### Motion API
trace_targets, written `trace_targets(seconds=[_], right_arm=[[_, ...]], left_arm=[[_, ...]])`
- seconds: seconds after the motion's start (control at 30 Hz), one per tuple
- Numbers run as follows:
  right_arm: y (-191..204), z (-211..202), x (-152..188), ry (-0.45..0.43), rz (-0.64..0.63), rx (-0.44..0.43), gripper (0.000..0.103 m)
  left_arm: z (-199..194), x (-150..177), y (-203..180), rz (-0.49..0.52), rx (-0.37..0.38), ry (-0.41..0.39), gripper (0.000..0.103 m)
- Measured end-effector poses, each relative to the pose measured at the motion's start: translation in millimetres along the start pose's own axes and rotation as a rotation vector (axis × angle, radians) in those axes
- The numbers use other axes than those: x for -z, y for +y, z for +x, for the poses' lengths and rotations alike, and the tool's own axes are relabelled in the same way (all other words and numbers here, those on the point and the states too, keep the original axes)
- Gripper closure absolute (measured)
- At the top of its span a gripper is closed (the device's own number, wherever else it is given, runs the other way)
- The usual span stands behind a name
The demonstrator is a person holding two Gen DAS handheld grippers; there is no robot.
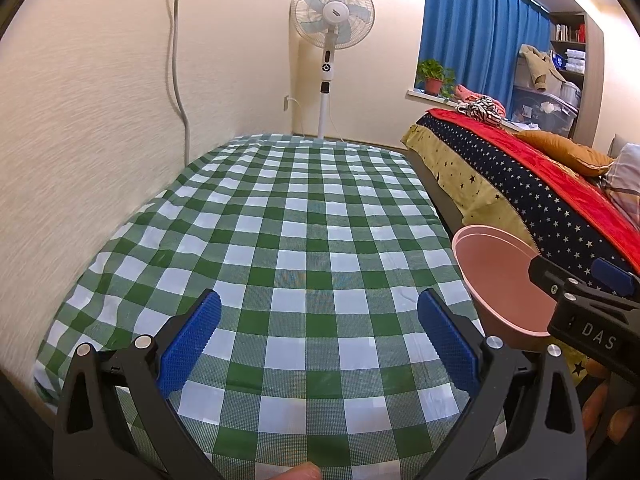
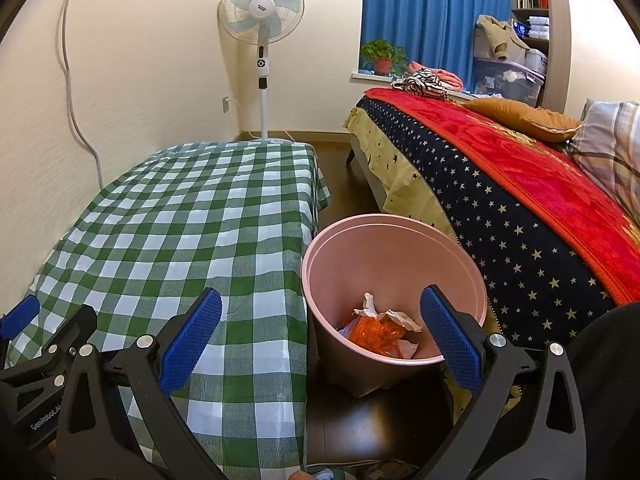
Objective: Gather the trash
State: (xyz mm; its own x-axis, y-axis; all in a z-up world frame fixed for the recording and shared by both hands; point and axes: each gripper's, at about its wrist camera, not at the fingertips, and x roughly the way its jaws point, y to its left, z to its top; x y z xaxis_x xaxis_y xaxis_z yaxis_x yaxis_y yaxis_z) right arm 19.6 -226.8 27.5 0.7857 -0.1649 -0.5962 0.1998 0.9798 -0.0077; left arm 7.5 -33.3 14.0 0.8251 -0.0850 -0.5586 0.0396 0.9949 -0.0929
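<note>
Left gripper [image 1: 319,336] released, blue fingers [image 1: 191,343] spread wide, nothing between, hovering over desk [image 1: 280,216] covered in green-white checked cloth filling centre of left wrist frame. Right gripper [image 2: 321,336] also released, fingers [image 2: 451,340] wide apart, empty, low centre of right wrist frame. Also seen at right edge of left view [image 1: 588,304], in front of the bin. Pink trash bin [image 2: 394,264] on dark floor [image 2: 376,420], lower centre-right of right view, just beside desk edge, between desk and bed [image 2: 500,200]. Inside bin: crumpled white paper [image 2: 386,312] and orange plastic wrapper [image 2: 374,332], at bottom. Same bin at right of left view [image 1: 496,276], contents hidden there. Desk top bare in both views. Standing fan [image 2: 262,8] upper centre, against wall. Blue curtain [image 2: 432,12] upper right, potted plant [image 2: 382,56] on sill below it. Red blanket [image 2: 532,168] and orange-brown pillow [image 2: 524,118] on bed, right side.
</note>
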Motion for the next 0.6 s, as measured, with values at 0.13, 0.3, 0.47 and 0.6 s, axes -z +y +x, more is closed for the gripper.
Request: trace_targets(seconds=[0.13,0.3,0.47,0.6], right_arm=[[-0.8,-0.4,0.3,-0.002,-0.002,-0.002,0.005],[-1.2,-0.6,0.5,-0.003,-0.002,-0.001,0.005],[-1.3,-0.5,0.5,-0.003,-0.002,-0.002,0.005],[-1.8,-0.9,0.5,-0.003,-0.001,-0.001,0.005]], left_arm=[[-0.7,-0.2,-0.4,0.0,0.001,-0.001,0.008],[-0.7,0.0,-0.3,-0.001,0.001,0.0,0.008],[-1.2,-1.8,-0.5,-0.004,0.002,-0.002,0.008],[-1.5,-2.7,-0.9,-0.003,0.003,-0.003,0.008]])
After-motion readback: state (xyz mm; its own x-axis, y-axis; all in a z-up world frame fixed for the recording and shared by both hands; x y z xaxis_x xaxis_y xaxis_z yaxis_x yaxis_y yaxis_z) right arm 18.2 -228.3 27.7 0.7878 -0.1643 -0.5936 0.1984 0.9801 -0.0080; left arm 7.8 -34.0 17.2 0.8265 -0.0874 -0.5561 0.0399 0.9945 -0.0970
